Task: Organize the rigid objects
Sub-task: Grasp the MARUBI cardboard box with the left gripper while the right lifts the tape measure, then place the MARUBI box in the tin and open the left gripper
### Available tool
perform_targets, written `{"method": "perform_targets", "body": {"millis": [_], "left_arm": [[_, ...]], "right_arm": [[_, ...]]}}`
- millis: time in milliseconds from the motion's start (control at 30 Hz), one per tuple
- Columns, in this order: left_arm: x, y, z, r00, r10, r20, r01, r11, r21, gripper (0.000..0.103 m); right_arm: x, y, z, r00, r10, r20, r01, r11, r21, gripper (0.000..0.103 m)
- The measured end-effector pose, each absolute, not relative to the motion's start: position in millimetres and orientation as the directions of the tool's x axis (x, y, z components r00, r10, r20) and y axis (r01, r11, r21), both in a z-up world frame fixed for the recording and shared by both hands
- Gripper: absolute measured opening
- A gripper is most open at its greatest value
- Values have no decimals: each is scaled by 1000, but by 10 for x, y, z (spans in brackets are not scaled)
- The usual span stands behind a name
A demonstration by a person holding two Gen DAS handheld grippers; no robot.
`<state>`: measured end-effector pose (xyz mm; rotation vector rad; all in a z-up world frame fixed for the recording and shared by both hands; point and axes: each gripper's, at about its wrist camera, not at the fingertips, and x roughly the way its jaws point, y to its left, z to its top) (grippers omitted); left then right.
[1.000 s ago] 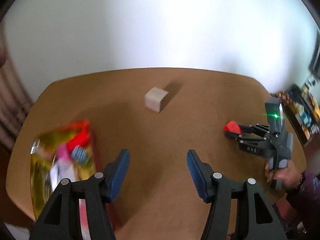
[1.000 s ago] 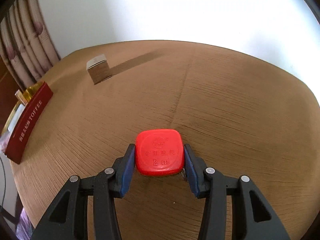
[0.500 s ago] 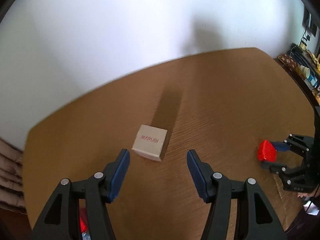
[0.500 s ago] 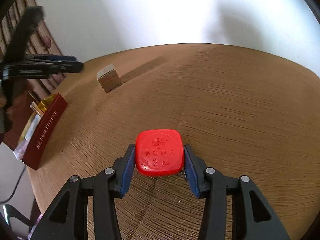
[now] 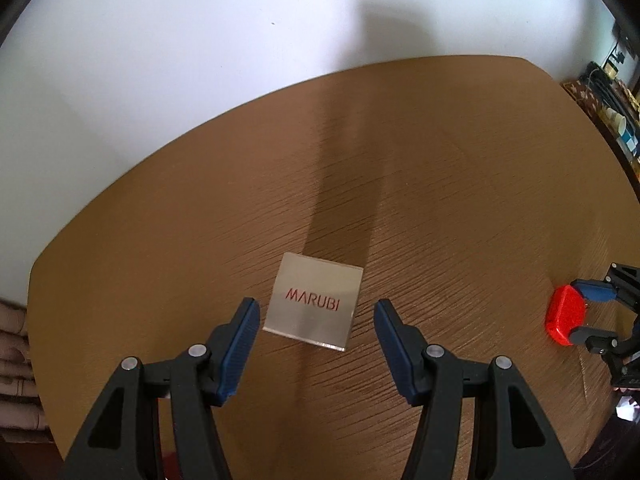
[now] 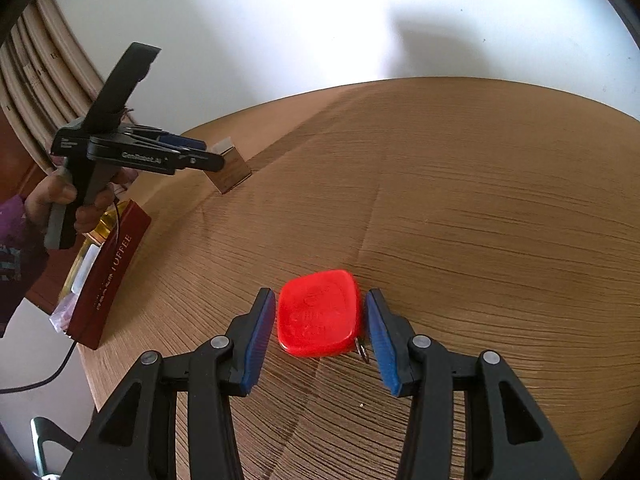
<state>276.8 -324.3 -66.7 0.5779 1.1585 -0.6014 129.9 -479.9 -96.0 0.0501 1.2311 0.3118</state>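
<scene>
A small beige box marked MARUBI (image 5: 314, 300) stands on the brown table (image 5: 440, 168). My left gripper (image 5: 316, 308) is open, its fingers on either side of the box and just above it. The box also shows in the right wrist view (image 6: 232, 168), partly hidden behind the left gripper (image 6: 200, 156). A red tape measure (image 6: 318, 318) lies on the table between the open jaws of my right gripper (image 6: 320, 316), with small gaps on both sides. In the left wrist view the tape measure (image 5: 564, 316) sits at the far right inside the right gripper (image 5: 584, 312).
A dark red toffee box (image 6: 110, 272) with gold packaging lies at the table's left edge in the right wrist view. A black cable (image 6: 48, 376) hangs below it. Shelves with clutter (image 5: 616, 120) stand beyond the table's right side.
My left gripper swung from the toffee box and came down over the MARUBI box. My right gripper opened slightly, letting go of the tape measure, which now lies tilted on the table.
</scene>
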Motion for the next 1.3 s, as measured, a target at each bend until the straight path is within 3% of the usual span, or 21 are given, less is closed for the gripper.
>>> {"method": "perform_targets", "body": {"millis": [200,267,467,867,1033,1133,1300], "left_arm": [[2846,-3291,-809,250,-131,-959,704,705,87,61],[2869,-3272,-884,247,-132,-960,694,716,80,48],[2729,-3193,-834,310,-162,-937,637,767,78,47],[1409,-2481,98,454,-308,-836,426,899,-100,47],[1038,-1760,342,525,-222,-822,296,953,-68,47],[829,-1226,394,535,-138,-833,178,983,-48,48],[777,-486,214,501,-17,-865,35,999,1,48]], "right_arm": [[1304,-4793,-951,288,259,-922,-202,957,206,45],[1311,-4782,-958,281,251,-926,-203,959,198,45],[1309,-4725,-962,279,230,-932,-214,961,173,46],[1294,-4629,-968,285,196,-938,-246,961,126,43],[1291,-4562,-963,283,173,-943,-255,962,100,42],[1288,-4574,-919,277,187,-943,-231,965,123,30],[1276,-4468,-938,268,161,-950,-219,970,103,29]]}}
